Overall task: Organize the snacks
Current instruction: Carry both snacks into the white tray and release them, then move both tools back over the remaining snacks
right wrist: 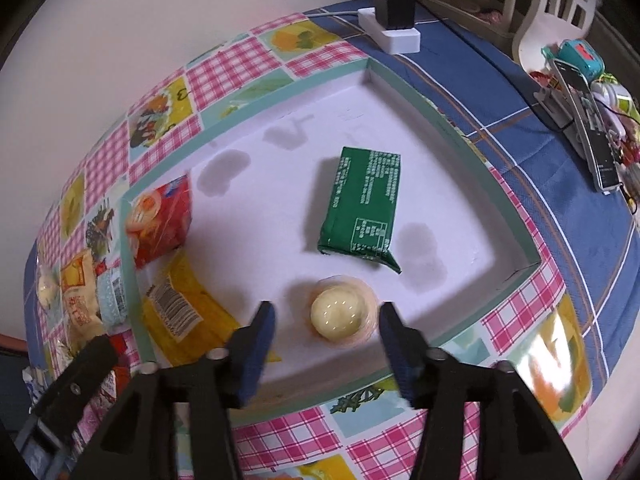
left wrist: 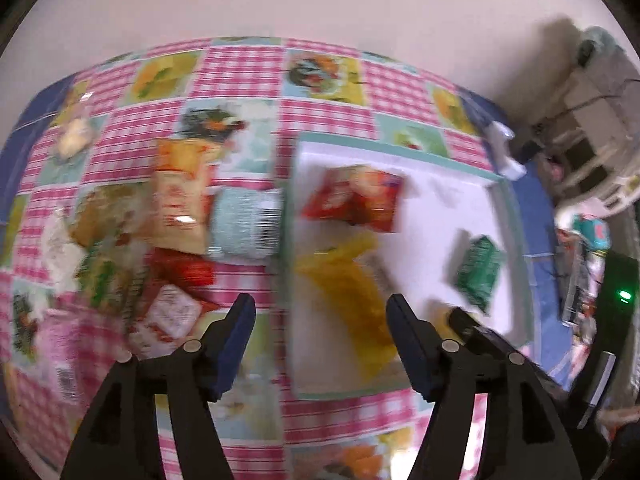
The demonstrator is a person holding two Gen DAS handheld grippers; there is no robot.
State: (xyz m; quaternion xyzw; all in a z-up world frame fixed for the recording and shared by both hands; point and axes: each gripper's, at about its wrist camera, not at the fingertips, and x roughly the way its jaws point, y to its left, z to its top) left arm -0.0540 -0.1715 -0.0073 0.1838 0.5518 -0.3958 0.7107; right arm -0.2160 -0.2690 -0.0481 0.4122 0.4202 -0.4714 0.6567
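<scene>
Right wrist view: right gripper (right wrist: 326, 326) spread wide, empty, straddling the jelly cup (right wrist: 344, 317) at 6 o'clock in the tray (right wrist: 404, 90). Advisable: withdraw straight, without nudging the cup. Green packet (right wrist: 362, 210) centre, print illegible; barcode on yellow packet (right wrist: 180, 316). Left gripper (left wrist: 320, 316) released, over loose snacks (left wrist: 180, 216) at 9 o'clock.

Left wrist view motion-blurred: snack pile (left wrist: 160, 240) labels unreadable | yellow packet (right wrist: 180, 312) partly hidden behind left gripper (right wrist: 68, 396) | green packet (right wrist: 362, 204) print too small.
</scene>
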